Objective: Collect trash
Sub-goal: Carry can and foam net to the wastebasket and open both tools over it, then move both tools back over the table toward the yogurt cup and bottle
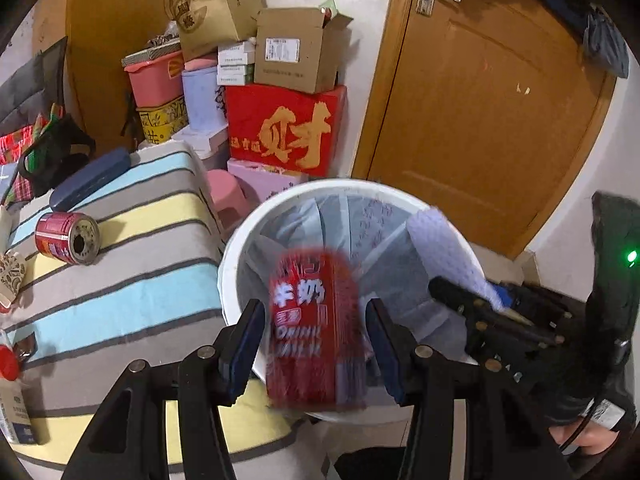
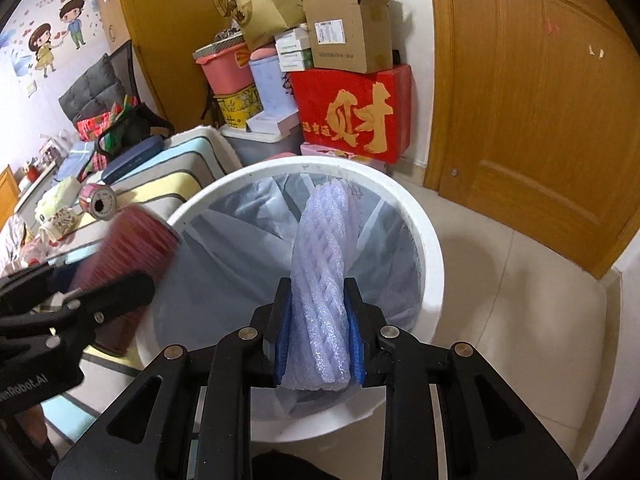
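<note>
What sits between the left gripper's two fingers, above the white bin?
A red milk carton, blurred, over the open white bin. The left wrist view shows it.

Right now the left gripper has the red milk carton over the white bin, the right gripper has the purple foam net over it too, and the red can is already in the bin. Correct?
Not quite. The red can is not in the white bin: it lies on its side on the striped blanket, as the left wrist view shows. The red milk carton at the left gripper and the purple foam net in the right gripper are over the bin.
</note>
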The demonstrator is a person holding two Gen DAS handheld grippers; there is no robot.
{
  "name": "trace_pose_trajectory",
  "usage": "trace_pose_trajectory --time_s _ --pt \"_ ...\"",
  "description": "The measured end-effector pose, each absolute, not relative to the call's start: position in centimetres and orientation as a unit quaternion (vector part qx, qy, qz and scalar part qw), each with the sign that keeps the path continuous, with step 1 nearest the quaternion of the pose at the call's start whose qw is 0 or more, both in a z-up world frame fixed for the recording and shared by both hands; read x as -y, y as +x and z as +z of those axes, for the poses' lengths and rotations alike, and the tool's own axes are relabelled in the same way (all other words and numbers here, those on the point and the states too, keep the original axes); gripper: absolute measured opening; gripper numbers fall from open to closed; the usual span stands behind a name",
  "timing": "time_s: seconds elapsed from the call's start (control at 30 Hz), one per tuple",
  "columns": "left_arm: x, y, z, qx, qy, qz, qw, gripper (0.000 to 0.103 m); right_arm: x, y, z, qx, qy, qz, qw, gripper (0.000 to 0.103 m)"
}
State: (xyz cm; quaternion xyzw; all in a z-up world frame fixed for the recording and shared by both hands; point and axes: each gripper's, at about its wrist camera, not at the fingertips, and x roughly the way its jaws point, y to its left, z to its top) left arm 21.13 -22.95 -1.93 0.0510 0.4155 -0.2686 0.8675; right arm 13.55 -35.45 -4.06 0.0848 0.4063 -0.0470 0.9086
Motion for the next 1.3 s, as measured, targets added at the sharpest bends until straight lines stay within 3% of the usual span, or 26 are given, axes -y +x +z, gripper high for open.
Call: trace_pose_trajectory --time_s 0.07,0.13,0.2,1.3 --pt "22.8 21.2 -1.8 -0.411 0.049 -0.268 0.870 0.061 35.4 13.7 -4.1 -0.409 0.079 -0.050 0.908 0.029" --pt "22.5 21.3 -1.5 -0.407 0.048 -0.267 0.872 0.065 35.4 13.6 -4.0 -0.407 0.076 -0.052 0.909 0.040" --pt "22.2 21.2 -1.3 -0.405 0.046 -0.264 0.874 0.065 35.3 13.5 -3.8 -0.403 0.078 -0.050 0.910 0.062" --pt "10.2 15.2 3.7 -0.350 0.004 -0.180 0.919 0.065 28.2 11.3 0.9 -0.321 0.067 0.000 0.945 0.062"
